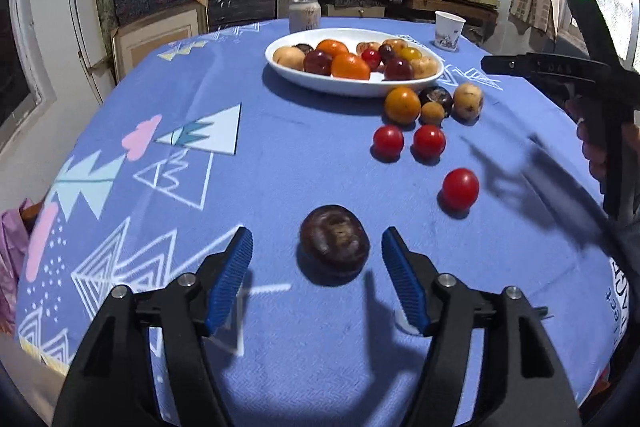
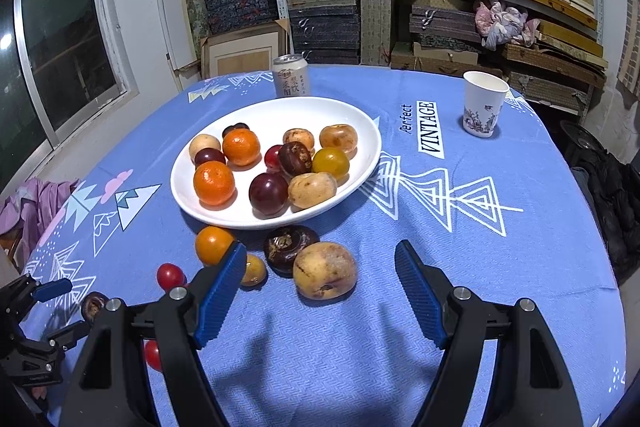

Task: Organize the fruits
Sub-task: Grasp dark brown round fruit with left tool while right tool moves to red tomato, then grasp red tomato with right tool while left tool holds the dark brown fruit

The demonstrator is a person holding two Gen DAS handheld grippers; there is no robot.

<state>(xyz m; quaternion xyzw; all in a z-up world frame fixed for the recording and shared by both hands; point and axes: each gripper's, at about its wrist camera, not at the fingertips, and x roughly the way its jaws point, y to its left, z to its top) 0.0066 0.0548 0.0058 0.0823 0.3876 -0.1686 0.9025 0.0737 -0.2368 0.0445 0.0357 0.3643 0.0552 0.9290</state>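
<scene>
We read "Perfect VINTAGE" on the blue tablecloth (image 2: 520, 155), could not make out the can's (image 2: 291, 75) label, noted mixed fruit filling the white plate (image 2: 360, 131), and found both left gripper (image 1: 316, 259) and right gripper (image 2: 320, 279) spread wide, the dark plum (image 1: 334, 245) lying loose between the left's tips.

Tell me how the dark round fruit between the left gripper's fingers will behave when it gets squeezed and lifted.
The dark fruit looks rounded and slightly flattened, so it may roll on the tablecloth if one pad touches first. Its skin shows a sheen, so it could slip, though the ribbed blue pads of the left gripper should help. It is probably light and firm, but that cannot be confirmed.
</scene>
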